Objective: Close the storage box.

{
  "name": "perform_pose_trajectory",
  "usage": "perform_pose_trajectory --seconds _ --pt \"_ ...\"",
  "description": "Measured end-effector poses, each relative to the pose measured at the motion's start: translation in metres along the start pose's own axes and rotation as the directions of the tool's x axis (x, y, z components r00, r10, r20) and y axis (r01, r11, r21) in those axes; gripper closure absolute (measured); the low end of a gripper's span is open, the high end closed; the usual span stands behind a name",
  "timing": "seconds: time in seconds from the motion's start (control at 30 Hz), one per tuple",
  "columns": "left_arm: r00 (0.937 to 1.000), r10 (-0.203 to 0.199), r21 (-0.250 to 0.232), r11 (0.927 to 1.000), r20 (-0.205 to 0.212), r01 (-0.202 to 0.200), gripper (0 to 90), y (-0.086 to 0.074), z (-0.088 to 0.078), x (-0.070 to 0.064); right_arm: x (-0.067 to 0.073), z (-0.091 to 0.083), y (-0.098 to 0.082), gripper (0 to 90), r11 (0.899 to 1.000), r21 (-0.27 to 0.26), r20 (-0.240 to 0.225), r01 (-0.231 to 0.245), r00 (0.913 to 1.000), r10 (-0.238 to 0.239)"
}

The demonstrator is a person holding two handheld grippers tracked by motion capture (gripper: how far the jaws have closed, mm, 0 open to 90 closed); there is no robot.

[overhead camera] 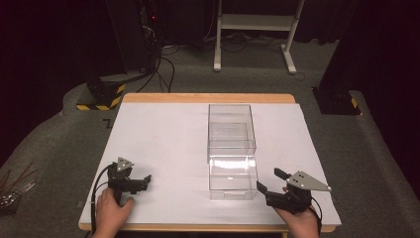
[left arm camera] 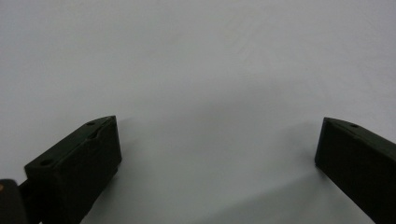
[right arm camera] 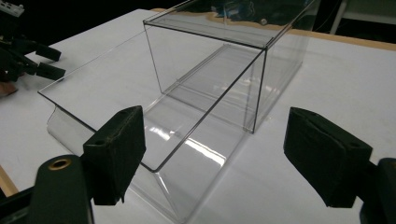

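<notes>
The right gripper sits at the near right of the tabletop, just right of the clear box's drawer, held by the person's right hand. Its jaws stand apart with nothing between them; in the right gripper view the pads flank bare tabletop and the near right corner of the drawer without touching it. The grey three-cornered plate lies on top of this gripper.

The left gripper rests well left of the clear box, near the front edge of the tabletop, held by the left hand. Its jaws are spread wide and hold nothing; the left gripper view shows bare white surface between them.

The clear box stands at the middle of the tabletop, slightly right of centre. The drawer is drawn out toward the person from the box's near end. Both parts are transparent and appear empty.

Beyond the clear box, the wooden rear edge of the tabletop runs across. Farther back, on the floor, stand a white frame and dark equipment with cables
</notes>
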State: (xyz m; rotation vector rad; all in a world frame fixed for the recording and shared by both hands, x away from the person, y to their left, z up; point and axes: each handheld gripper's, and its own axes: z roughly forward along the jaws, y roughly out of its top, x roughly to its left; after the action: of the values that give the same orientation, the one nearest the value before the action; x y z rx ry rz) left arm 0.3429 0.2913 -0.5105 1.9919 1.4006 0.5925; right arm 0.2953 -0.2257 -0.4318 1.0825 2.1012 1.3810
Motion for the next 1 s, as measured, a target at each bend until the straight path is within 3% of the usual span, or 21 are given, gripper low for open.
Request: perform_pose_trajectory --seconds 0.3,0.87,1.0 --pt "1.0000 0.000 0.000 1.0000 0.000 0.000 0.5 0.000 0.000 0.000 0.006 0.006 -0.002 23.3 1.000 0.022 -0.045 0.011 0.9990 -0.010" --pt "1.0000 0.000 0.000 1.0000 0.000 0.000 0.5 0.000 0.000 0.000 0.006 0.015 -0.005 23.6 1.000 0.025 -0.033 0.003 0.9995 -0.002" --pt "1.0000 0.000 0.000 1.0000 -0.001 0.000 0.5 0.000 0.000 0.000 0.006 0.015 -0.004 23.4 1.000 0.023 -0.049 -0.004 0.9988 0.005"
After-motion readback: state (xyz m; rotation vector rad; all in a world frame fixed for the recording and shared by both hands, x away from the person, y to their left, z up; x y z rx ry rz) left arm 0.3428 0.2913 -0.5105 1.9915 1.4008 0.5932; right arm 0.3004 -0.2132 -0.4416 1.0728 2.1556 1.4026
